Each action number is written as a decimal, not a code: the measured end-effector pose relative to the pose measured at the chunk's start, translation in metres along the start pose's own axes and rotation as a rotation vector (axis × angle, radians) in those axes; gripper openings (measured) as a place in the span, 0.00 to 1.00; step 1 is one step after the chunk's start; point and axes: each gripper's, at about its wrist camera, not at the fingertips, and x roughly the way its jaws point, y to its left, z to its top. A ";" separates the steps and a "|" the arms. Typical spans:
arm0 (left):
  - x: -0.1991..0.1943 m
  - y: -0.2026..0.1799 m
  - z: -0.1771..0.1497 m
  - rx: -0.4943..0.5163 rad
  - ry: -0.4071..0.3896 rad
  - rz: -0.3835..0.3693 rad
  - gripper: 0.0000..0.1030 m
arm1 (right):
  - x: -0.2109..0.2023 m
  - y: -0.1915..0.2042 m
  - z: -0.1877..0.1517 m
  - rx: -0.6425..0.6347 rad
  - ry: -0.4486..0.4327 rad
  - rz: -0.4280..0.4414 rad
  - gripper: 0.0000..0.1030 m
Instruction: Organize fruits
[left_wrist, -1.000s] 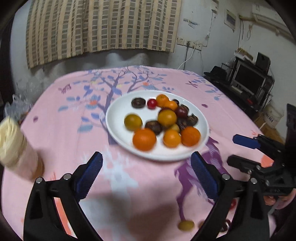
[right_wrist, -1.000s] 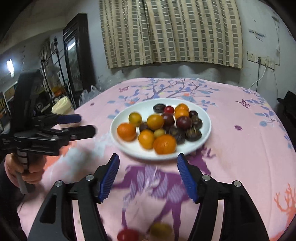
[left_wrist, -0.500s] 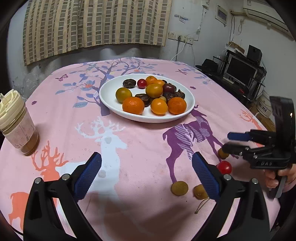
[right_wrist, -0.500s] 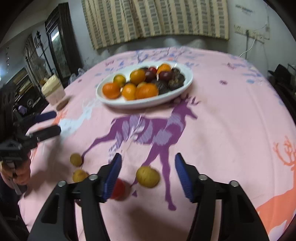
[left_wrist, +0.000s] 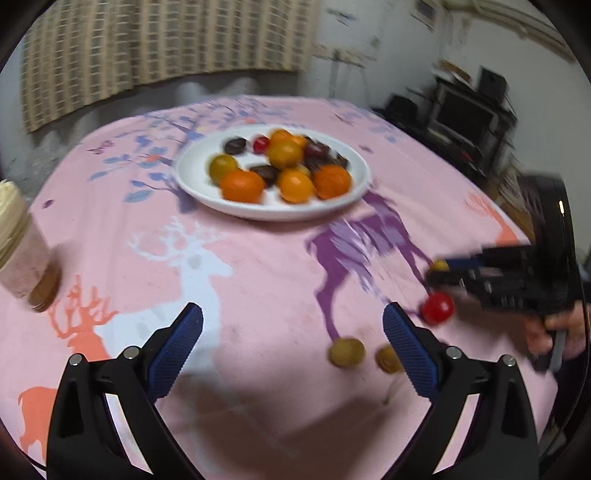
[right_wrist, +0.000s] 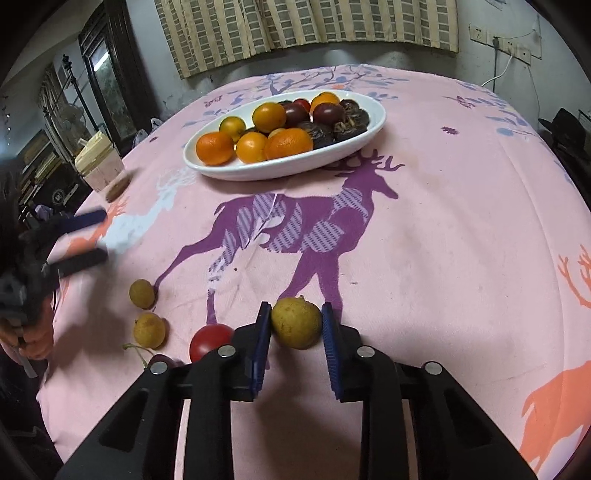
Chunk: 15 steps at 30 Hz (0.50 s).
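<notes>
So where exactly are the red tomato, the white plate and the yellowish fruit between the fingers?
red tomato (right_wrist: 210, 341), right wrist view, its visible top.
white plate (right_wrist: 375, 123), right wrist view, bare right rim.
yellowish fruit (right_wrist: 296, 323), right wrist view, its middle, between the blue fingers.

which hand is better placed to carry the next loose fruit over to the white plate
Right. The right gripper has its jaws shut on the yellow-brown round fruit, ready to lift toward the white oval plate. The left gripper is open over bare pink cloth, holding nothing.
</notes>
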 end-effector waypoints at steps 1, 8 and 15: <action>0.003 -0.005 -0.003 0.032 0.025 -0.026 0.77 | -0.001 -0.001 0.000 0.006 -0.006 0.003 0.27; 0.018 -0.021 -0.015 0.114 0.102 -0.066 0.53 | 0.001 -0.004 0.001 0.026 0.007 0.002 0.27; 0.031 -0.032 -0.020 0.164 0.123 -0.026 0.35 | 0.000 -0.003 0.001 0.021 0.002 0.000 0.27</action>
